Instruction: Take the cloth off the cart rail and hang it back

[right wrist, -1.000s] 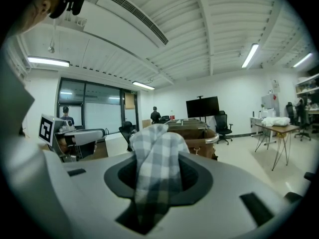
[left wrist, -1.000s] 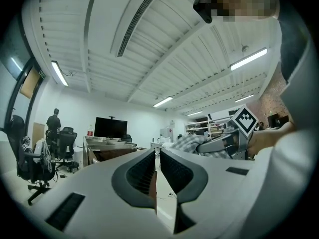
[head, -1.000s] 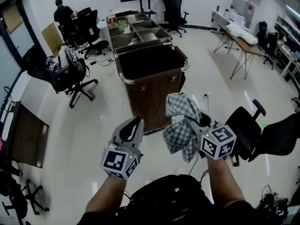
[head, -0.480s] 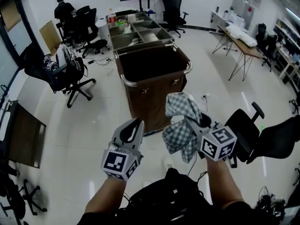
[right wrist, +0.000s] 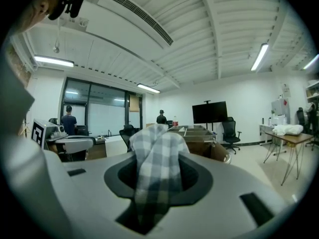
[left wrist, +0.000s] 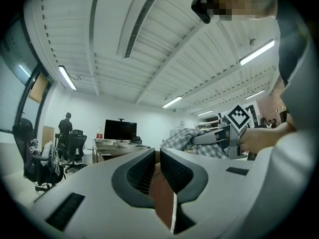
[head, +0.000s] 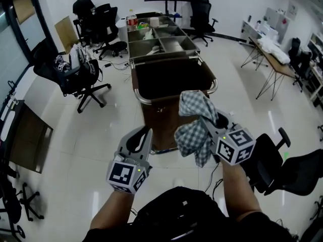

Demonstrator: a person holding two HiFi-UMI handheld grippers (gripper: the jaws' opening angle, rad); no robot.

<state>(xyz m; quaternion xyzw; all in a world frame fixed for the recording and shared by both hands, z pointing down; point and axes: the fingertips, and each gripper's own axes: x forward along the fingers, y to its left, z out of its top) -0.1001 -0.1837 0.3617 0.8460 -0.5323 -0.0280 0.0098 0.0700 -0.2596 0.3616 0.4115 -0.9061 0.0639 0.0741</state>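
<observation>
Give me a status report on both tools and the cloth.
Right tool shut on checked cloth, left tool shut, empty. Cloth off the cart rail, bunched, held in front of it. Nothing seen between.

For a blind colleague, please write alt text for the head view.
The right gripper holds a checked cloth between its fingers, in front of a brown cart with a metal rail. The left gripper beside it is shut and empty.
</observation>
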